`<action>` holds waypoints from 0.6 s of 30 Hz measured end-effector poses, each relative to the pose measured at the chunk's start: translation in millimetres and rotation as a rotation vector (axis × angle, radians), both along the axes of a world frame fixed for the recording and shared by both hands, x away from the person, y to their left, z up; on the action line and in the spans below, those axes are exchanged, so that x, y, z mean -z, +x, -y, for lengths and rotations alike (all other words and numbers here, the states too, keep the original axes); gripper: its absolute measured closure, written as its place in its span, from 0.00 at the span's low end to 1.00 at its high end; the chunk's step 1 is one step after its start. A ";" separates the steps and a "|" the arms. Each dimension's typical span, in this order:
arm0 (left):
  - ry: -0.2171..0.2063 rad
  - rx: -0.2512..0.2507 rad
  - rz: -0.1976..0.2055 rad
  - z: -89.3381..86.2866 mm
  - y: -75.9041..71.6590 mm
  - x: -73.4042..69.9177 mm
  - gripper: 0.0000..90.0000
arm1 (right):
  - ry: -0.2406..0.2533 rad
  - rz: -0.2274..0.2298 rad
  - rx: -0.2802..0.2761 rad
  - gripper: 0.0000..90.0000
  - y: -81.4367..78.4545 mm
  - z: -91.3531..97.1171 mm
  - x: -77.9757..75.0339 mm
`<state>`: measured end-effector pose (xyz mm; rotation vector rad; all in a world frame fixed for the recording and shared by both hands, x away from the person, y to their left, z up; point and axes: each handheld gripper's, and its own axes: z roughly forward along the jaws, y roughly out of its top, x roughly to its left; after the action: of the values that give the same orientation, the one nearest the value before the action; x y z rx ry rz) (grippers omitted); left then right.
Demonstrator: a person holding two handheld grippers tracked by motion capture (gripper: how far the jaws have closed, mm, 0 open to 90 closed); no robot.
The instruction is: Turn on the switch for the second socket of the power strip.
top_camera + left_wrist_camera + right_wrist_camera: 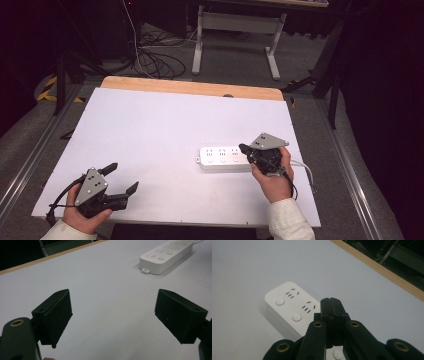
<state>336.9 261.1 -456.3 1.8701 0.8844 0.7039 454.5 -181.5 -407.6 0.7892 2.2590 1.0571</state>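
On the white worktop [165, 140], toward its right-hand side as the high view shows it, lies a white power strip [223, 158], flat, with its long axis running left to right and its white cable [305, 167] leaving the right end. Right tongs [244, 149]: jaws pressed together with nothing between them, poised over the right part of the strip; the right gripper view places the closed tips [331, 302] just above the strip's top face [287, 300], beside a row of round switch buttons [296, 317] and socket slots. Whether the tips touch the strip cannot be told. Left tongs [120, 177]: jaws spread wide and empty, held low over the near-left part of the worktop, well apart from the strip; the left gripper view shows both pads [58, 315] with bare white surface between them and the strip's left end [165, 257] far ahead at upper right.

Judged stage of work: early. The closed right tongs appear set to press one of the strip's buttons or to steady the strip, but no plug, lead or other item lies on the worktop, and no button shows a visibly changed state. The press or push itself seems not yet completed; the left tongs have no part in it so far, and any holding of the strip's free end remains to be done
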 end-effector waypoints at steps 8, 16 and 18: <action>-0.001 -0.002 -0.001 -0.2 0.2 0.2 0.16 | -0.014 -0.087 0.021 1.00 12.3 -1.3 8.8; 0.000 -0.002 -0.002 0.0 0.4 0.5 0.16 | -0.034 -0.155 0.026 1.00 21.4 -5.5 17.9; 0.000 -0.002 -0.003 -0.1 0.4 0.5 0.16 | -0.039 -0.172 0.030 1.00 22.6 -6.4 19.7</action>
<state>337.3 261.2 -456.8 1.8709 0.8877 0.7026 477.2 -175.0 -427.4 0.9262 2.3946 0.9615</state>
